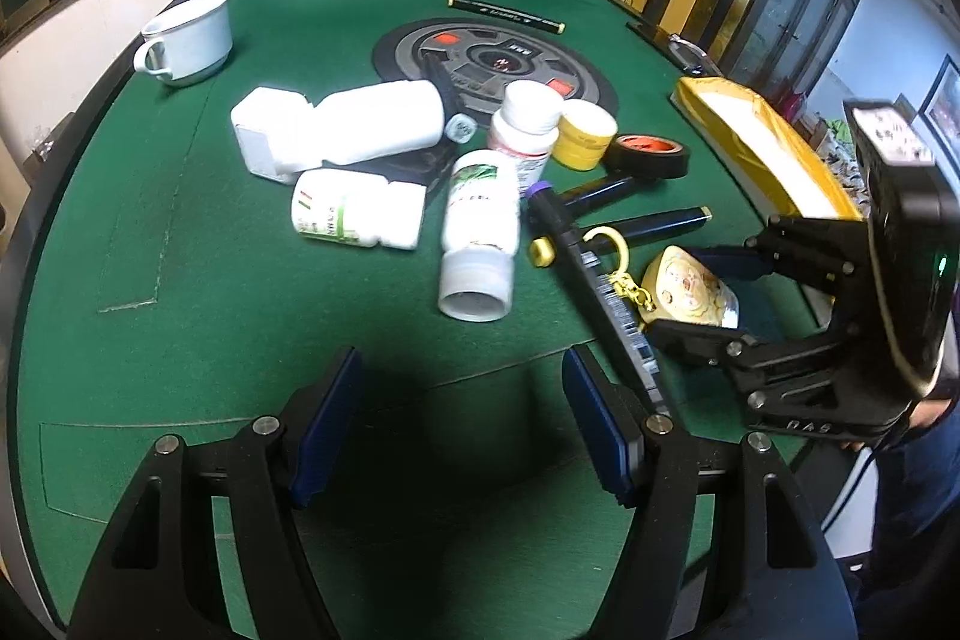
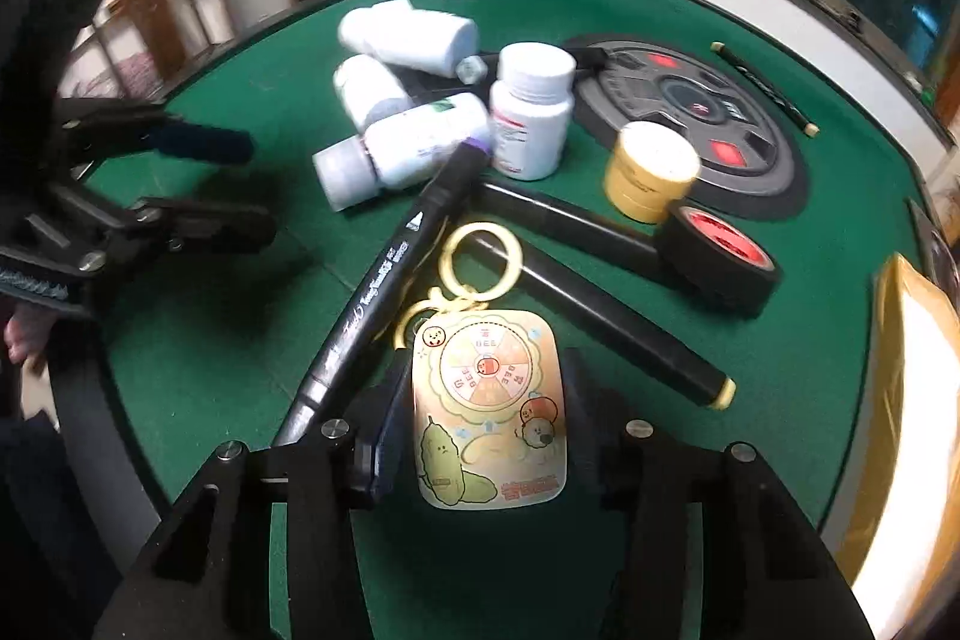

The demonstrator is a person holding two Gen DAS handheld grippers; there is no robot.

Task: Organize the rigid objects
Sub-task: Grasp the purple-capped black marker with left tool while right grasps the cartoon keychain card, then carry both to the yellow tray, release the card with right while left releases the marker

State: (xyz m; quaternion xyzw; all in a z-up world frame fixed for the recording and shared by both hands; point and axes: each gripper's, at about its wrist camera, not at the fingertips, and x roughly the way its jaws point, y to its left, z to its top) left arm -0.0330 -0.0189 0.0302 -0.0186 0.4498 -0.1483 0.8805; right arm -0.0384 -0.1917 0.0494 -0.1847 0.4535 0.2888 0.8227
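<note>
1. Closing on the keychain charm [image 2: 489,409], my right gripper [image 2: 480,436] had its fingers [image 2: 375,445] set on either long edge of the flat card; they looked to be touching it, though I could not be sure they pressed firmly.
2. I judged the grip needed to stay square on those edges, since a thin, slick plate like that could pivot or slip out if pinched off-centre.
3. I reckoned the lift should go straight up and slowly: the yellow ring [image 2: 483,250] and its chain lay against the black marker [image 2: 384,274] and over a second dark marker [image 2: 606,334], so a sideways drag might snag them.
4. My left gripper [image 1: 462,424] hung wide open over bare green felt, holding nothing, near the white bottles [image 1: 480,226].
5. The charm was glossy, rounded at the corners and printed with cartoons; it sat at the near side of the surface [image 1: 180,232], which was soft and napped.
6. The bottles were smooth plastic cylinders, most lying on their sides and likely to roll; the black tape roll [image 2: 720,250] and the yellow tape roll [image 2: 651,172] were squat rings, and the mug [image 1: 189,37] looked like hard ceramic.
</note>
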